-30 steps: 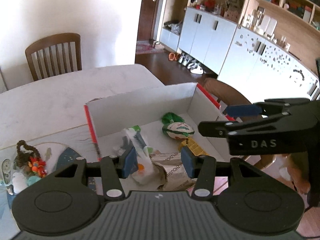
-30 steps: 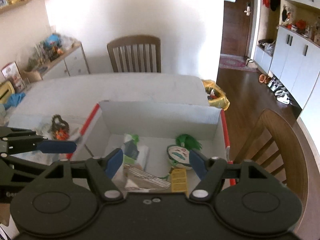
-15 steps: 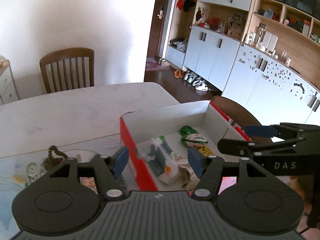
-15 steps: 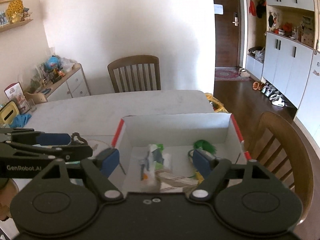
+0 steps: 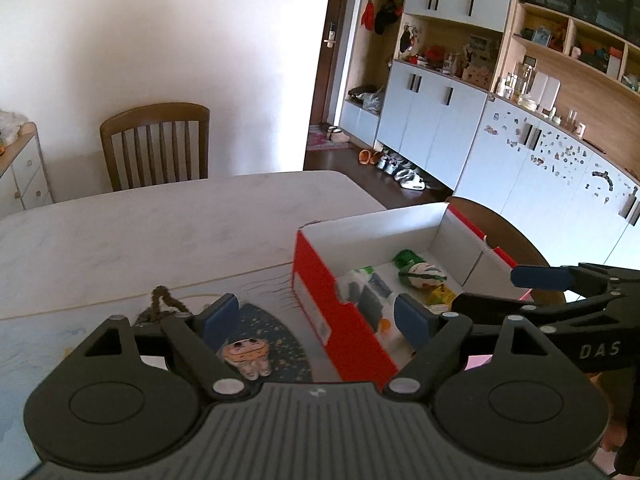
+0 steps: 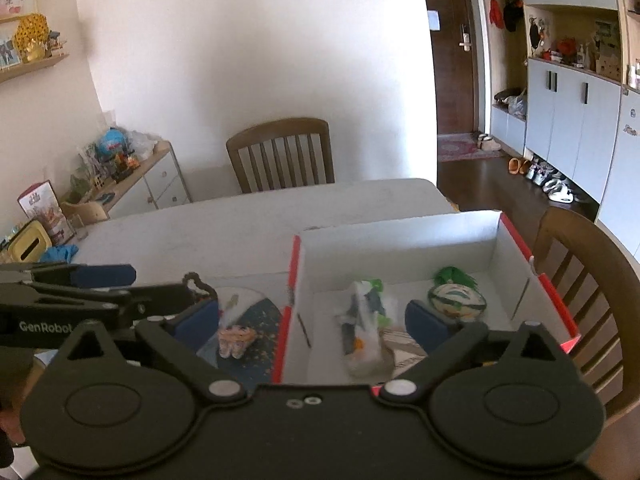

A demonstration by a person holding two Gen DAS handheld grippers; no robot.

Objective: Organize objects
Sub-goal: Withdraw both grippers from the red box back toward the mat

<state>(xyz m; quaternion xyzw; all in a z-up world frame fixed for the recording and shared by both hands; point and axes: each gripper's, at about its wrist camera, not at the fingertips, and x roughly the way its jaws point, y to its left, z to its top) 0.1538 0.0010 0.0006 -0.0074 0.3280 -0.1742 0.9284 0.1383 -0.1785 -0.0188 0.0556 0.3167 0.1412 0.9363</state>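
A red and white cardboard box stands on the table. In it lie a white crumpled packet, a green-tufted oval toy and a yellow item. A small orange-and-pink figure lies on a dark blue mat left of the box, near a brown beaded chain. My left gripper is open and empty above the mat and the box's left wall. My right gripper is open and empty over the box's near left side.
A wooden chair stands at the table's far side, another right of the box. White cabinets line the right wall. A low sideboard with clutter stands at the left.
Both grippers have pulled back and shifted left, so the box now sits further right in view. My left gripper has come over the mat and has opened wider.
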